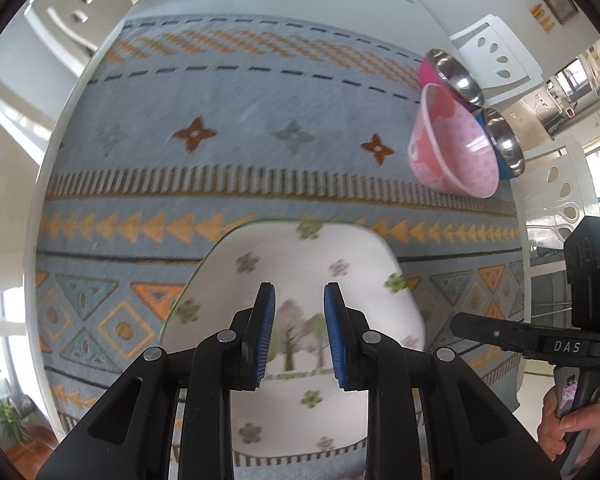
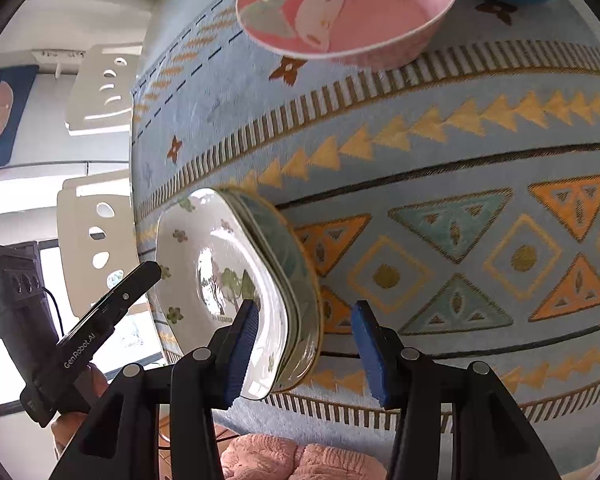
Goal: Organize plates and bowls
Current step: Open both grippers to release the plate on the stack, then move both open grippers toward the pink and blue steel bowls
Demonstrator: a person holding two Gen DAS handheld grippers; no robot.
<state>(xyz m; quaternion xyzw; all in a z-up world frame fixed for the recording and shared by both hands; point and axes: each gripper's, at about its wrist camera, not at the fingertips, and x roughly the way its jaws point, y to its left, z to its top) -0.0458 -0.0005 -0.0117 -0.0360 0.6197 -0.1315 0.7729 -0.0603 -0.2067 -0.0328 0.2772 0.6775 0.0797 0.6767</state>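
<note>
The pale blue woven tablecloth [image 1: 260,100] with orange triangles and brown flowers is filling both views, spread over the table. Near its front edge, the stack of white square plates [image 2: 204,240] printed with trees and little flowers is lying flat. Well apart from it, towards the far side, the pink flowered bowl [image 1: 456,148] is sitting upright, and just behind it the two steel bowls are crowding in, one pink-sided [image 1: 452,72], one blue-sided [image 1: 508,148]. Now the tools: the right gripper [image 2: 306,306] is hanging over the stack's near corner, jaws moderately wide, one blue pad over the top plate, the other clear of the stack, gripping nothing. The left gripper [image 1: 300,292] is pointing steeply down above the top plate, jaws narrow, nothing between them.
</note>
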